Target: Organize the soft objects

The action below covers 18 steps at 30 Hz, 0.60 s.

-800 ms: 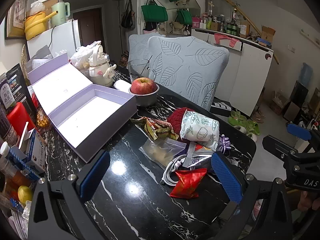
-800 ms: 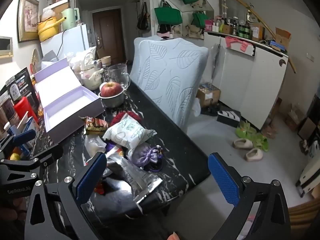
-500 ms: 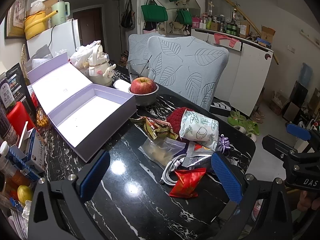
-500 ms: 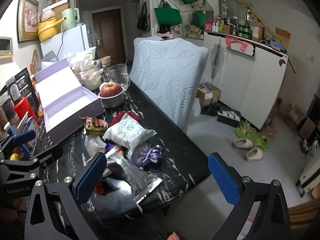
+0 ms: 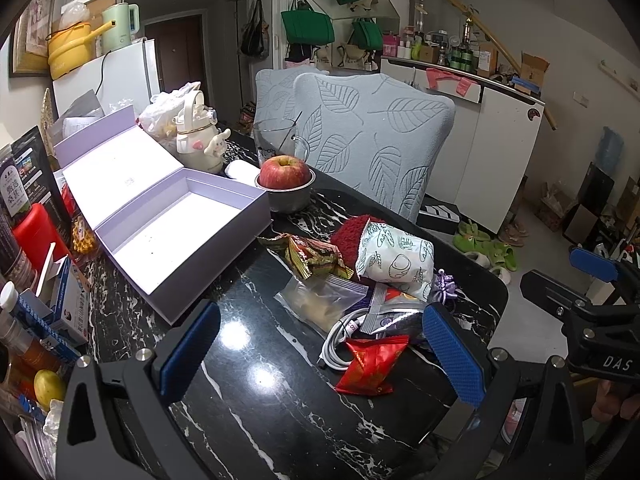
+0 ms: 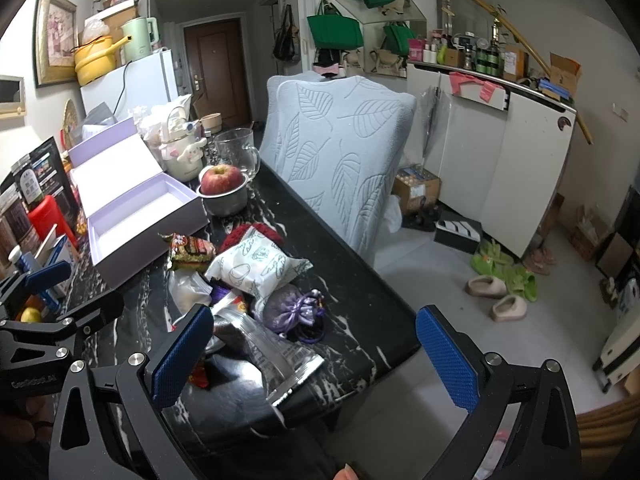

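Soft objects are seen heaped near the edge of the black marble table [image 5: 256, 392], between the open lavender box [image 5: 168, 232] and the table's corner. A white patterned pouch [image 5: 394, 260] lies on top, partly covering a red knitted item [image 5: 350, 234] of which only one end is visible. A purple drawstring bag [image 6: 290, 308] is mostly hidden behind the pouch in the left wrist view and shown fully in the right one. A clear zip bag [image 5: 320, 300], a white cable [image 5: 336, 340] and a red packet [image 5: 372, 364] are overlapped by a silver foil pack [image 6: 272, 352], whose print cannot be read. The left gripper [image 5: 320, 352] is held wide above the table, nothing between its blue pads, with the red packet just below. The right gripper [image 6: 316, 352] is likewise spread wide and empty over the table's corner. An apple [image 5: 285, 172] sits in a metal bowl [image 5: 290, 200] beyond the box
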### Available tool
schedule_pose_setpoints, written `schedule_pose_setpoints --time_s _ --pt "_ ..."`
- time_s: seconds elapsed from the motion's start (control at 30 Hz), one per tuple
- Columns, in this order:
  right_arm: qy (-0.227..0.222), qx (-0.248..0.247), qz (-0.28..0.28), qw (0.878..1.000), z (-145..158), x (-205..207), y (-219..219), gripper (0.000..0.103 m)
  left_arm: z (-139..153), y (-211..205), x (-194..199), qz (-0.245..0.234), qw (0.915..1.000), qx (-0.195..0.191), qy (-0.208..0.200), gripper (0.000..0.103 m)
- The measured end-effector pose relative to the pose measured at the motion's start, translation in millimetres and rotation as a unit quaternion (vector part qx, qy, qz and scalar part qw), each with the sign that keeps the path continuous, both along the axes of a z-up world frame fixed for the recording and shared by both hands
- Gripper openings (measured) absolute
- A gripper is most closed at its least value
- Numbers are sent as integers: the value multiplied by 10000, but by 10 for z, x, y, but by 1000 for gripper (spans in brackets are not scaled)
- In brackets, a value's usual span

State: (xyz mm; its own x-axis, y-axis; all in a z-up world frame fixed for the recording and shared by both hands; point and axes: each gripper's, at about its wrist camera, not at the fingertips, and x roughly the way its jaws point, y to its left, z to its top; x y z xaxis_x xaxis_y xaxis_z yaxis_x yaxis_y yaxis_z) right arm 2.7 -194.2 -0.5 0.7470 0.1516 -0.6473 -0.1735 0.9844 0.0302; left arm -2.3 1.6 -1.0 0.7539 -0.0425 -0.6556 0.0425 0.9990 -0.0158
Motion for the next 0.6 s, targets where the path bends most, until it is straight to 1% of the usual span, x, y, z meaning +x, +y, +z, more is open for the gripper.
schedule_pose_setpoints --time_s 0.6 --pt "-7 8 19 10000 3 1 11 103 5 -24 -8 -14 10000 3 -8 103"
